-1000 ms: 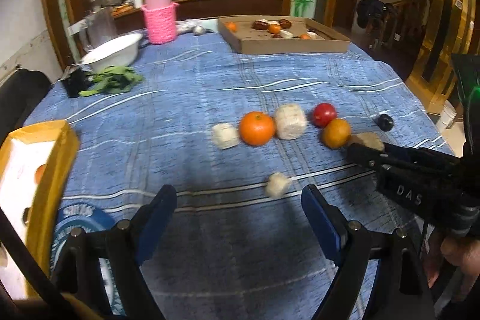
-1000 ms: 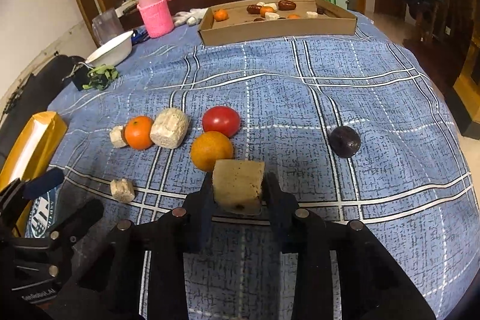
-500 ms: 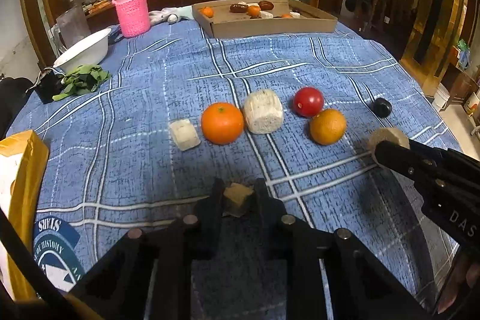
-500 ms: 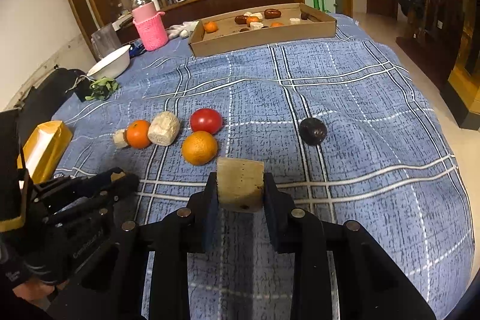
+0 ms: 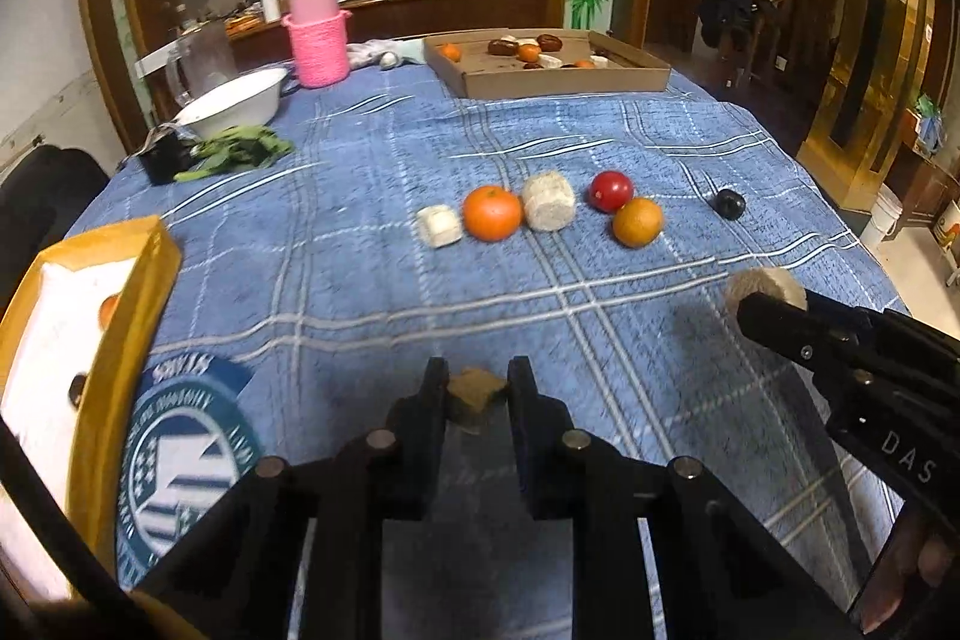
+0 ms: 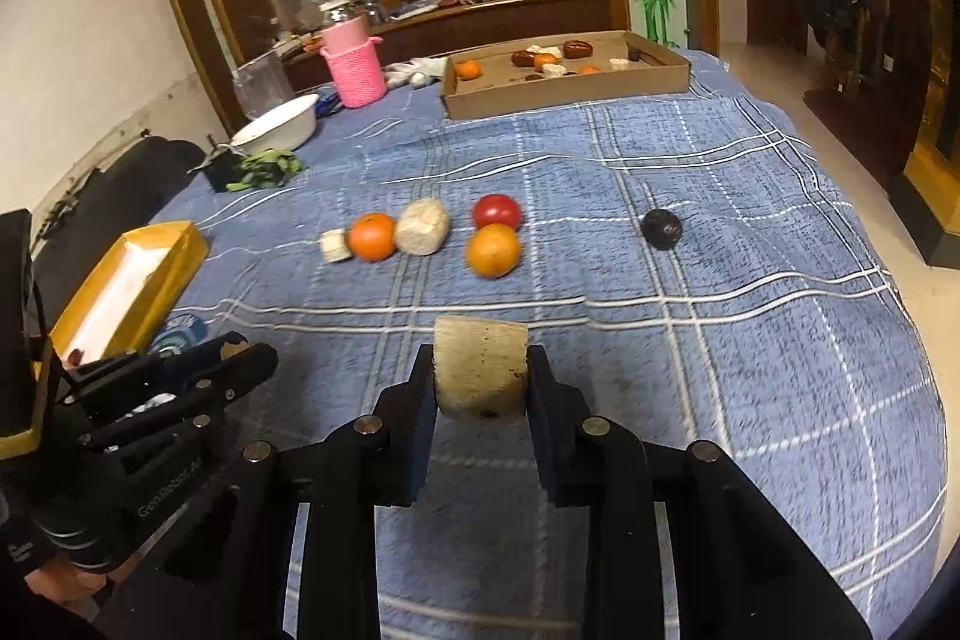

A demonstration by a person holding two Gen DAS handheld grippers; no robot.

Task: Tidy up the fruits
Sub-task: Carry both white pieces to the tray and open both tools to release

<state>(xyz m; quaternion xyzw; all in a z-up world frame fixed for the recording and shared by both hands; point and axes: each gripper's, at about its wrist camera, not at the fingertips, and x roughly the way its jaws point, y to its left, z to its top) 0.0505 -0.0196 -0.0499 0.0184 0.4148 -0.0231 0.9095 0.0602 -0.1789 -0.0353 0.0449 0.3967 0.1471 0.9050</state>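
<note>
Since a second ago the left gripper [image 5: 477, 391] has gone from wide open above a small pale piece on the cloth to pinched tight on that small tan chunk [image 5: 475, 393], and both grippers have drawn back from the row of fruit.

Left wrist view: the narrow black fingers [image 5: 433, 400] grip the chunk at lower centre, just above the blue plaid tablecloth [image 5: 336, 196]. Mid-frame lies a row: a small white cube [image 5: 440, 226], an orange [image 5: 492, 213] touching it, a pale cylinder [image 5: 548, 202], a red tomato [image 5: 611, 191] and a second orange [image 5: 638, 221] just below it. A dark plum [image 5: 729, 204] sits apart to the right. At the right edge the right gripper [image 5: 765, 307] reaches in, carrying a tan cylinder [image 5: 762, 287]. A yellow box [image 5: 129, 304] fills the lower left, something orange just showing inside it. A cardboard tray [image 5: 570, 79] with more fruit is at upper centre, with a pink basket [image 5: 318, 46] and a white bowl [image 5: 231, 100] to the upper left.

Right wrist view: the right gripper [image 6: 480, 382] is clamped on the tan cylinder [image 6: 480, 367] at lower centre, raised off the cloth. The same row runs across mid-frame, the plum [image 6: 661, 229] to its right. The left gripper [image 6: 240, 355] is at lower left, closed with a bit of tan between its tips, in front of the yellow box [image 6: 174, 274]. The tray [image 6: 564, 91] lies at the top.
</note>
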